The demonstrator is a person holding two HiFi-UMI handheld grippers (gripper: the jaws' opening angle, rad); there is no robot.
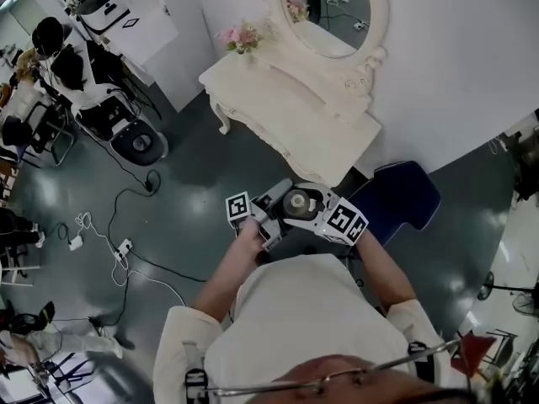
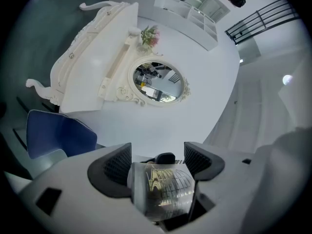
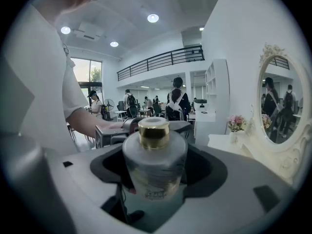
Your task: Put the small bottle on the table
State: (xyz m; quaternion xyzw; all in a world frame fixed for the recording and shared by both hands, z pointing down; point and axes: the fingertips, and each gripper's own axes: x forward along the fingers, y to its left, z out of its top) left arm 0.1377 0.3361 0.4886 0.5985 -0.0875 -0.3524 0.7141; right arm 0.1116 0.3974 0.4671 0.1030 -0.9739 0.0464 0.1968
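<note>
While the grey floor (image 1: 181, 162) fills most of the head view, a white dressing table (image 1: 290, 120) stands against the wall with its oval mirror (image 1: 333, 7) at the back edge of the tabletop, and a blue chair (image 1: 396, 194) sits just beside the table's right end. A person in a white shirt holds both grippers close together in front of the chest, well apart from the tabletop. The right gripper (image 3: 155, 167) is pinching the small bottle (image 3: 154, 174) by its frosted body, pads pressed on either side, and the bottle stands upright in that gripper's view with its gold cap (image 3: 154, 134) on top. The left gripper (image 2: 158, 156) has its claw spread wide – the bottle lies crosswise between the two dark pads, close against them. From the head view the bottle shows as a round top between the two marker cubes. Pink flowers (image 1: 242, 36) stand at the tabletop's left end, by the wall.
</note>
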